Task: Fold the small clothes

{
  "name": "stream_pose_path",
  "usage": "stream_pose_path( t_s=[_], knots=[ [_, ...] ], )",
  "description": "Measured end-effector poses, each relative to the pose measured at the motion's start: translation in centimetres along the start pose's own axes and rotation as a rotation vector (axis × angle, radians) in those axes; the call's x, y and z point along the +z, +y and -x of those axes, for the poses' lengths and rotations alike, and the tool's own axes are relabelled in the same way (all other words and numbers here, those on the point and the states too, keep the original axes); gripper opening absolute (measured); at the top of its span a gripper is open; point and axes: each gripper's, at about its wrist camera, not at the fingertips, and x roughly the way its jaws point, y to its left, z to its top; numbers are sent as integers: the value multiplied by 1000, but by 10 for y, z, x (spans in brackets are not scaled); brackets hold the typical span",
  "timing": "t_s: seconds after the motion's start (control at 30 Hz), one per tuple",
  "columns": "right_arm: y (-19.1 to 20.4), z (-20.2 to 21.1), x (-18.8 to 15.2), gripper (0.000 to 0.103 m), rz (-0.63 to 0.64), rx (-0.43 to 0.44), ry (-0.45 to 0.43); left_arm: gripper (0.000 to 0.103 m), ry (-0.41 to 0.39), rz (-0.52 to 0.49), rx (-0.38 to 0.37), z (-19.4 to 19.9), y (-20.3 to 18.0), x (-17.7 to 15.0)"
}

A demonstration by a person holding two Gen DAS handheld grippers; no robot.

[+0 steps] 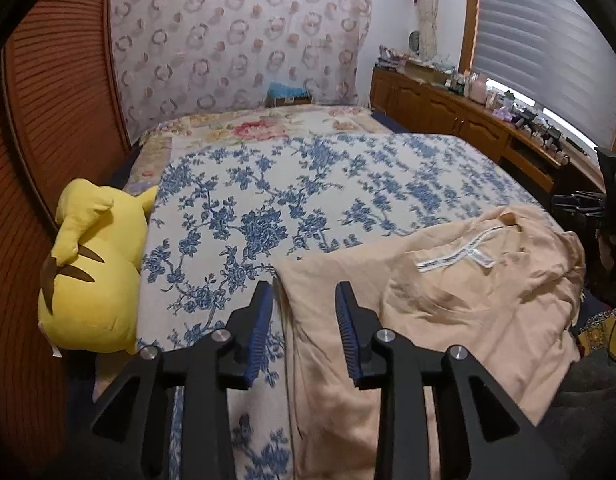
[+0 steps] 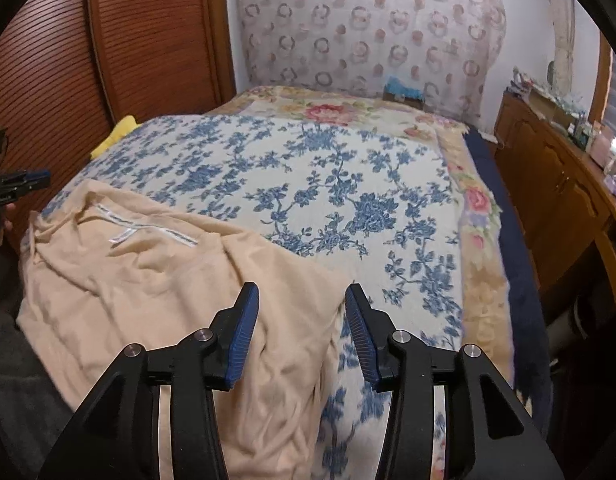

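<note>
1. One yellow plush toy (image 1: 94, 268) lies at the left edge of the bed, against the brown slatted door (image 1: 56, 128).
2. The bed's blue-flowered cover (image 1: 268, 200) spreads across the middle, with a pink-flowered blanket (image 1: 276, 124) at its far end.
3. The left claw (image 1: 304, 292) stands partly open over the near left edge of the peach garment (image 1: 447, 312); its blue pads (image 1: 264, 320) are apart, with a fold of the cloth's edge between them but not pinched.
4. The peach garment lies rumpled on the near part of the bed, inside out, its white label (image 1: 455, 254) showing near the collar.
5. The right claw (image 2: 302, 294) is open a little wider over the garment's near right edge, pads (image 2: 242, 332) clear of the cloth.
6. A wooden cabinet (image 2: 547, 184) with clutter on top runs along the right wall under the window blind (image 1: 547, 48).
</note>
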Motion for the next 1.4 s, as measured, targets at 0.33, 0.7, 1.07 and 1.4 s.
stream_pose_path(
  t_s=[0.33, 0.7, 1.07, 1.4],
  knots=[
    [-20, -44, -2, 46, -52, -3, 72, 31, 118, 14, 7, -58, 15, 5],
    [-25, -49, -5, 51, -66, 5, 76, 32, 163, 17, -44, -76, 16, 13],
    [-10, -51, -2, 47, -9, 48, 98, 32, 171, 31, -72, -82, 16, 20],
    [-3, -47, -2, 9, 13, 105, 64, 6, 174, -18, -136, -82, 4, 18]
  ],
)
